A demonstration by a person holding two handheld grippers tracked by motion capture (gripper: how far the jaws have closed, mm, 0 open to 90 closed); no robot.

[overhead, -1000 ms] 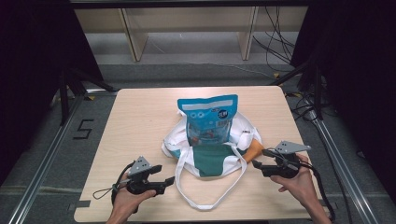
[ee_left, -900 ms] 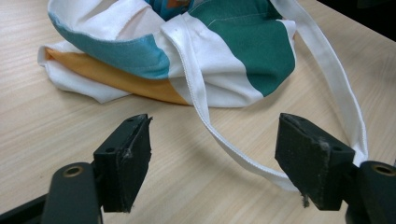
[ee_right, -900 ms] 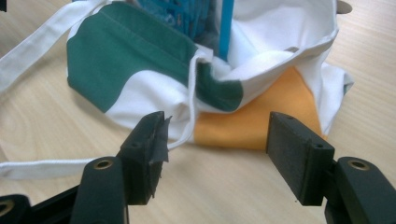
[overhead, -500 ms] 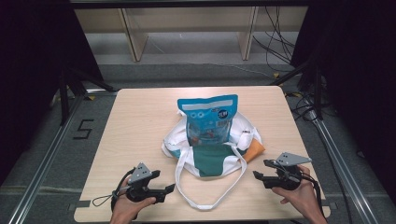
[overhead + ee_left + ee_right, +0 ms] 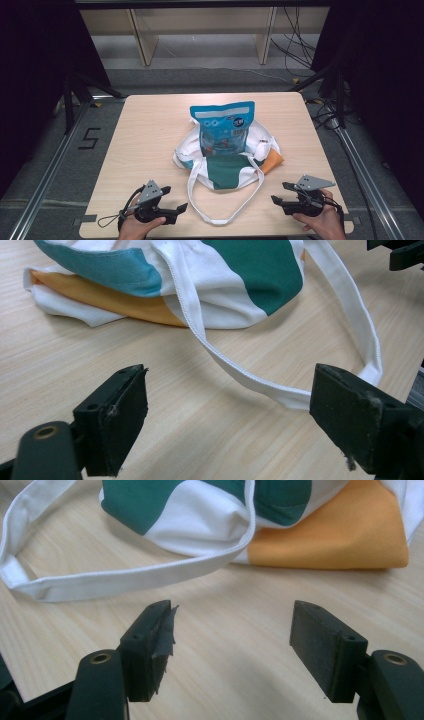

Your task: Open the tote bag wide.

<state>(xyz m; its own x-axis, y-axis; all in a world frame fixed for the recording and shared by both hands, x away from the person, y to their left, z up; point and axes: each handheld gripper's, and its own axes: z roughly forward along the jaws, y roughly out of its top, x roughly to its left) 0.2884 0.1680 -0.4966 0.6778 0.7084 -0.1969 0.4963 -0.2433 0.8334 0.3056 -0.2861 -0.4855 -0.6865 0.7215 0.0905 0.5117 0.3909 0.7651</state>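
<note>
A white, green and orange tote bag (image 5: 225, 167) lies slumped at the table's middle. A blue snack pouch (image 5: 222, 127) stands up out of it. The bag's white strap (image 5: 215, 220) loops toward the near edge. My left gripper (image 5: 174, 198) is open near the front left, apart from the strap. In the left gripper view the strap (image 5: 260, 385) runs across the wood beyond my open left gripper (image 5: 230, 377). My right gripper (image 5: 279, 192) is open at the front right. In the right gripper view it (image 5: 232, 612) faces the bag's orange corner (image 5: 330, 535), with bare wood between the jaws.
The light wooden table (image 5: 150, 130) has bare room to the left, right and behind the bag. Wooden shelving (image 5: 200, 30) and floor cables (image 5: 300, 50) lie beyond the far edge. Metal rails (image 5: 45, 170) run along both sides.
Both grippers have drawn back toward the near edge, away from the bag. The right one has left the bag's orange corner. Bag and pouch have not moved.
</note>
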